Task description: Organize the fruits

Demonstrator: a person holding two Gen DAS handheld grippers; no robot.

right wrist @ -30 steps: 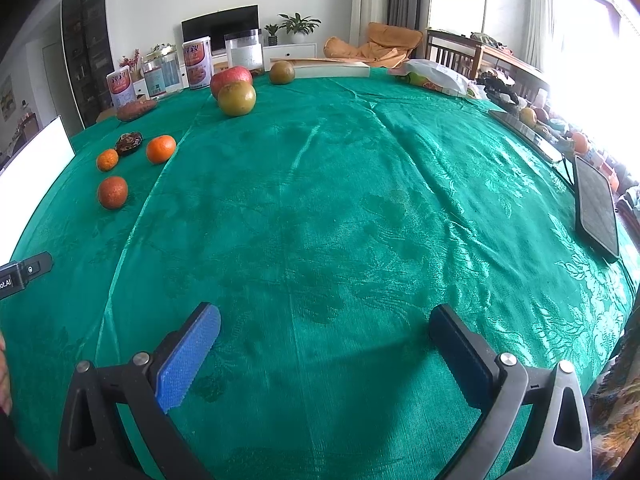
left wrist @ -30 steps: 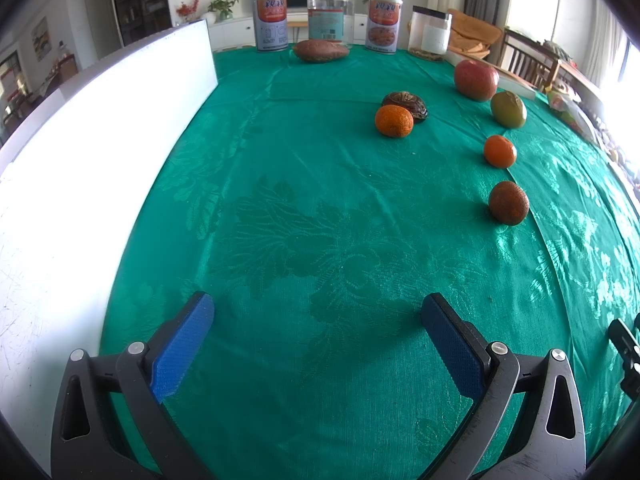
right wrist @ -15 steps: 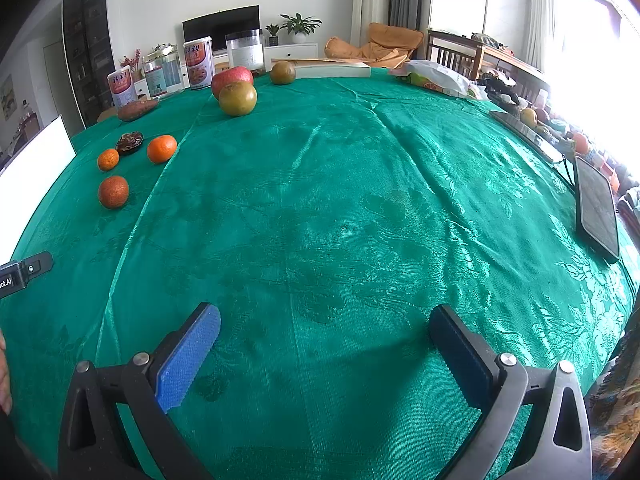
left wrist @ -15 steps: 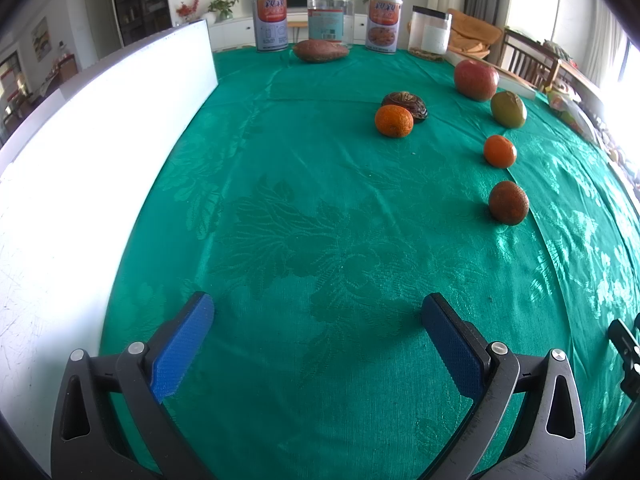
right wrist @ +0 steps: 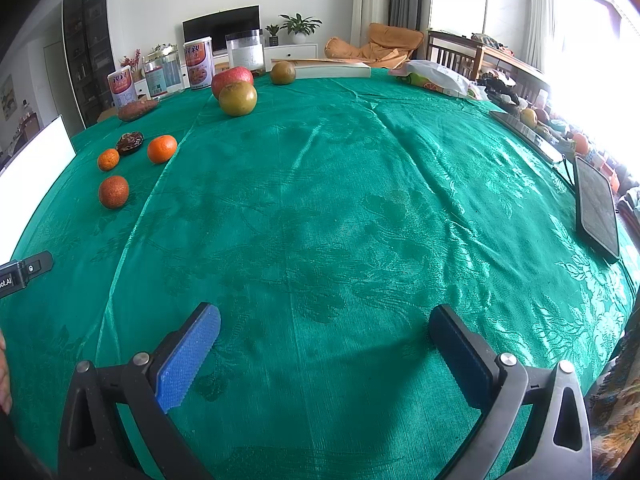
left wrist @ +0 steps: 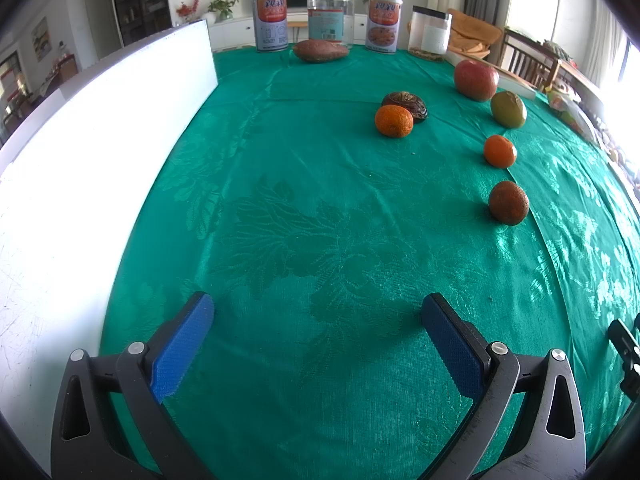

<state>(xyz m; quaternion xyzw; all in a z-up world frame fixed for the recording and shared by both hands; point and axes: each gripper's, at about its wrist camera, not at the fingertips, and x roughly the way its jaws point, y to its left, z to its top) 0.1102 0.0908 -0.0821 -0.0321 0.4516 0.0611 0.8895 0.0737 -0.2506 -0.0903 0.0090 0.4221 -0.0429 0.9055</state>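
Fruits lie on a green tablecloth (left wrist: pixel 304 208). In the left wrist view: a dark orange fruit (left wrist: pixel 508 202), a tangerine (left wrist: pixel 499 151), another tangerine (left wrist: pixel 393 120) beside a brown wrinkled fruit (left wrist: pixel 405 104), a green fruit (left wrist: pixel 508 109), a red apple (left wrist: pixel 476 79). In the right wrist view the same fruits sit far left: dark orange fruit (right wrist: pixel 113 191), tangerines (right wrist: pixel 161 149) (right wrist: pixel 108 159), green fruit (right wrist: pixel 237 98), apple (right wrist: pixel 231 77), another green fruit (right wrist: pixel 283 72). My left gripper (left wrist: pixel 318 316) and right gripper (right wrist: pixel 324 322) are open, empty, low over bare cloth.
A white board (left wrist: pixel 92 152) stands along the left. Tins (left wrist: pixel 270 23) and jars (left wrist: pixel 330 18) line the far edge with a sweet potato (left wrist: pixel 321 51). A tablet (right wrist: pixel 597 207), a book (right wrist: pixel 332 70) and a snack bag (right wrist: pixel 436 76) lie to the right.
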